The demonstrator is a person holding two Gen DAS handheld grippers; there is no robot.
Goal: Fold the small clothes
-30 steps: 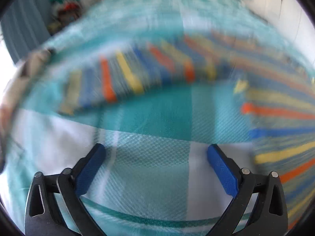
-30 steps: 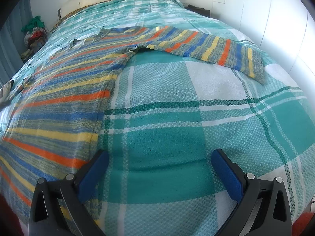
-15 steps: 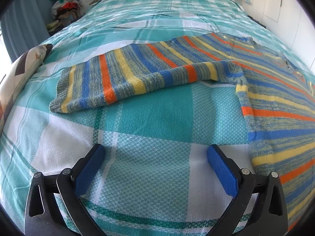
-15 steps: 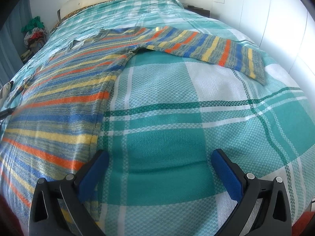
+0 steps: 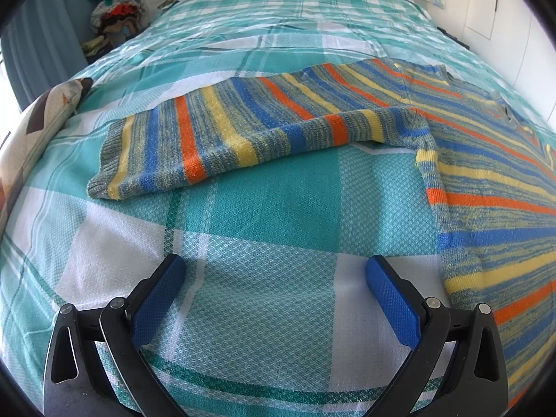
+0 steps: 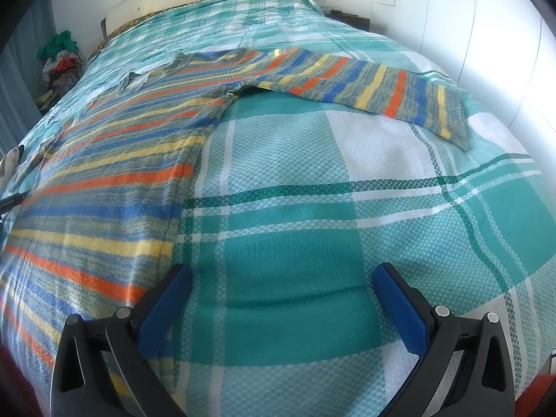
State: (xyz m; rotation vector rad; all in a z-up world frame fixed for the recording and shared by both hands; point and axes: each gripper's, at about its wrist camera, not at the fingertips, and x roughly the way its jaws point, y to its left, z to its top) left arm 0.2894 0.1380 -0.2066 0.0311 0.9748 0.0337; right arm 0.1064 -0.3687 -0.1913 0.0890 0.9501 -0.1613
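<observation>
The striped knit sweater in blue, orange, yellow and grey [image 5: 347, 118] lay spread flat on the bed covered by a teal-and-white checked bedspread [image 5: 271, 208]. Both sleeves extended sideways from the body.

The left tool [image 5: 274, 274] was released, its 2 blue-padded fingers [image 5: 156, 299] spread wide above bare bedspread. The left sleeve [image 5: 194, 142] lay ahead of it, apart from the fingers; the sweater body lay to its right.

The right tool [image 6: 281, 285] was likewise released and grasped nothing. Its left finger [image 6: 163, 305] sat just beside the sweater's side edge [image 6: 173, 215]. The right sleeve [image 6: 382, 87] lay well ahead.

A patterned pillow [image 5: 31, 139] rested at the bed's left edge.
</observation>
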